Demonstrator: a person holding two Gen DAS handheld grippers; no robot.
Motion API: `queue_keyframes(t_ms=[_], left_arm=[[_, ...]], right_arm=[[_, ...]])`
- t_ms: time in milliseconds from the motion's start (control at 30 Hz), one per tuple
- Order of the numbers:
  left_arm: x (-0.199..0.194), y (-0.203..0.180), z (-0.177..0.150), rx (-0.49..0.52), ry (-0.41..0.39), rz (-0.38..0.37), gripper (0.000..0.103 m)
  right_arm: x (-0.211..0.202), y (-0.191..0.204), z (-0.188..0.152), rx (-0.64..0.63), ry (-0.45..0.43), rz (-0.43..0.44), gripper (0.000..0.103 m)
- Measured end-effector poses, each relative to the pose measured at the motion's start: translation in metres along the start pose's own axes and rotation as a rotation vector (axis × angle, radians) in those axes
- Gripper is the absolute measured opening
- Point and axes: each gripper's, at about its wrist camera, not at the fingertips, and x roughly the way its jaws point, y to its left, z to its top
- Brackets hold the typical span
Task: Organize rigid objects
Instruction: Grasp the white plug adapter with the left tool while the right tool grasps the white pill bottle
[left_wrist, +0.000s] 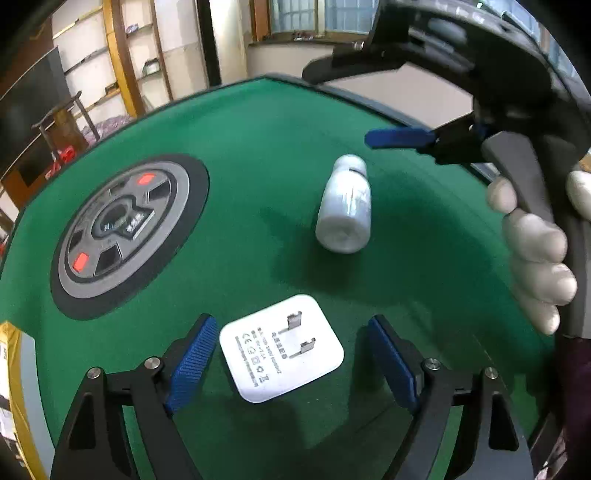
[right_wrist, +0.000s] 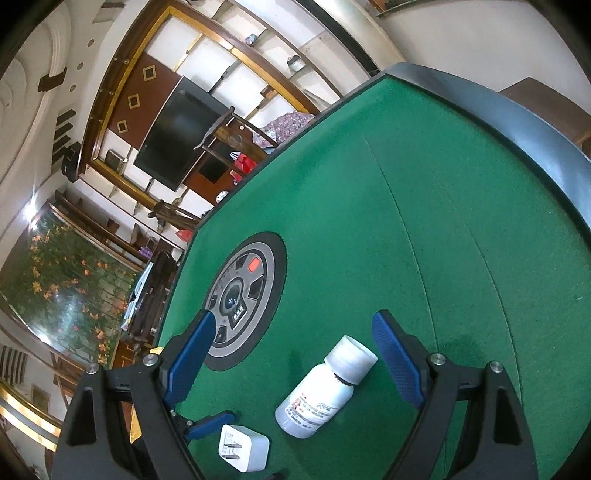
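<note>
White charger (left_wrist: 281, 347) lies flat, prongs up, between the spread pads of the left gripper (left_wrist: 291, 363).
Bottle (right_wrist: 325, 387) lies on its side, cap toward upper right, between the open right gripper (right_wrist: 306, 369).

A green felt-covered table (right_wrist: 424, 206) with a dark padded rim fills the foreground. Set into its middle is a round grey and black control panel (left_wrist: 127, 236) with two red-orange lit buttons. Beyond the table's far edge stands a large dark flat television screen (right_wrist: 177, 136) inside a wall unit of brown wooden shelves with gold trim (right_wrist: 229, 55). A dark wooden chair (left_wrist: 64, 125) stands beside that edge. A panel of orange flowers on green leaves (right_wrist: 62, 273) lies further off.
</note>
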Motion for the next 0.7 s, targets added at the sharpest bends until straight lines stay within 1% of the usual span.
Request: queue_keyframes(t_ms=[33, 67, 167, 200, 267, 333, 433, 533, 600, 700], left_arm=[[-0.002, 0.001, -0.001, -0.024, -0.008, -0.020, 0.070], [-0.005, 0.004, -0.002, -0.039, -0.016, -0.001, 0.058], [-0.015, 0.019, -0.006, -0.138, -0.018, -0.040, 0.058], [-0.019, 0.022, -0.009, -0.160, -0.021, -0.039, 0.058], [-0.030, 0.027, -0.017, -0.185, -0.033, -0.024, 0.058], [-0.045, 0.030, -0.026, -0.203, -0.051, 0.007, 0.058], [-0.067, 0.033, -0.036, -0.208, -0.076, 0.062, 0.058], [-0.093, 0.039, -0.051, -0.223, -0.102, 0.099, 0.059], [-0.101, 0.047, -0.057, -0.242, -0.110, 0.113, 0.059], [-0.110, 0.059, -0.067, -0.271, -0.106, 0.118, 0.059]], right_arm=[[0.002, 0.001, 0.002, -0.001, 0.000, -0.003, 0.086], [0.003, 0.002, 0.004, -0.002, 0.002, -0.005, 0.086], [0.007, 0.000, 0.003, -0.001, 0.007, -0.024, 0.086], [0.008, -0.001, 0.003, 0.001, 0.010, -0.026, 0.086], [0.011, -0.002, 0.003, 0.000, 0.016, -0.036, 0.086], [0.012, -0.002, 0.002, -0.011, 0.017, -0.052, 0.086], [0.015, 0.000, -0.001, -0.041, 0.012, -0.108, 0.086], [0.019, 0.003, -0.006, -0.062, 0.018, -0.158, 0.086], [0.020, 0.005, -0.011, -0.060, 0.029, -0.166, 0.086], [0.019, 0.013, -0.022, -0.054, 0.045, -0.216, 0.086]])
